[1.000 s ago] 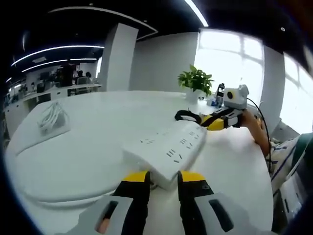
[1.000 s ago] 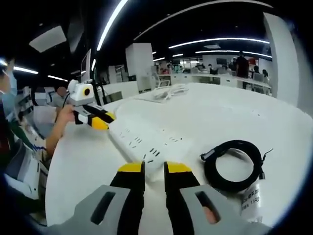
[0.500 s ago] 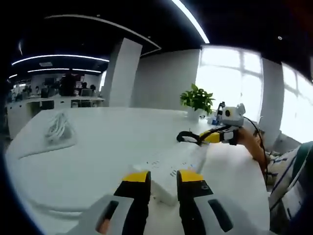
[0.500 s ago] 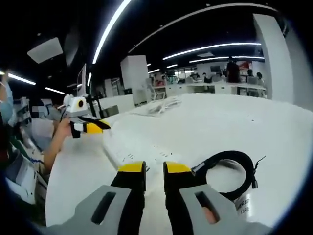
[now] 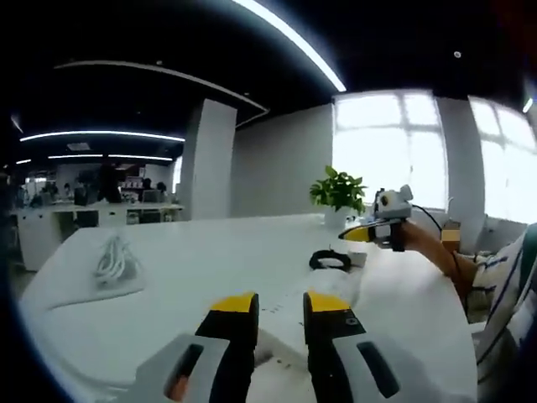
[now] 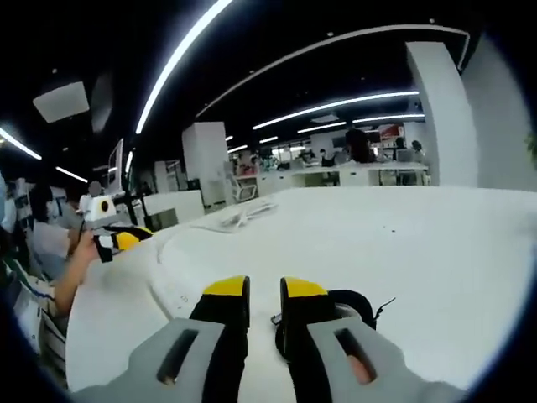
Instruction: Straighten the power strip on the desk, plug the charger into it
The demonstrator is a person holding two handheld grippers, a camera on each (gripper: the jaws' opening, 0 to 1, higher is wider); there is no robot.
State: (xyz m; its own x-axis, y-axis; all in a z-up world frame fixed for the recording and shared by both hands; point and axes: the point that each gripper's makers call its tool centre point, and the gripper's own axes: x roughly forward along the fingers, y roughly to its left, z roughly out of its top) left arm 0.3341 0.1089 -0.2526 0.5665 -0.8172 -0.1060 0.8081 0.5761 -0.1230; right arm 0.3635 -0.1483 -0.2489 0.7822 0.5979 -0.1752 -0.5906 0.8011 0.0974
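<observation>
The white power strip (image 5: pixel 340 288) lies flat on the white desk (image 5: pixel 193 260), just beyond my left gripper (image 5: pixel 281 304), whose yellow-tipped jaws stand close together with nothing between them. In the right gripper view the strip (image 6: pixel 178 290) lies left of my right gripper (image 6: pixel 265 290), which is also shut and empty. A black coiled charger cable (image 6: pixel 357 304) sits just behind the right jaw, and its coil (image 5: pixel 330 260) lies past the strip's far end. The right gripper (image 5: pixel 375 229), held by a hand, hovers above the desk. The left gripper (image 6: pixel 113 238) hangs beyond the desk's left edge.
A bundle of white cable on a sheet (image 5: pixel 114 262) lies at the desk's left side; the same bundle (image 6: pixel 239 217) is at the far middle. A potted plant (image 5: pixel 338 190) stands at the desk's far edge. A person's forearm (image 5: pixel 436 252) reaches in from the right.
Both views have tipped upward, so the desk now looks flatter and lower. Both grippers have drawn back and up from the strip's ends. The strip and coil lie where they were.
</observation>
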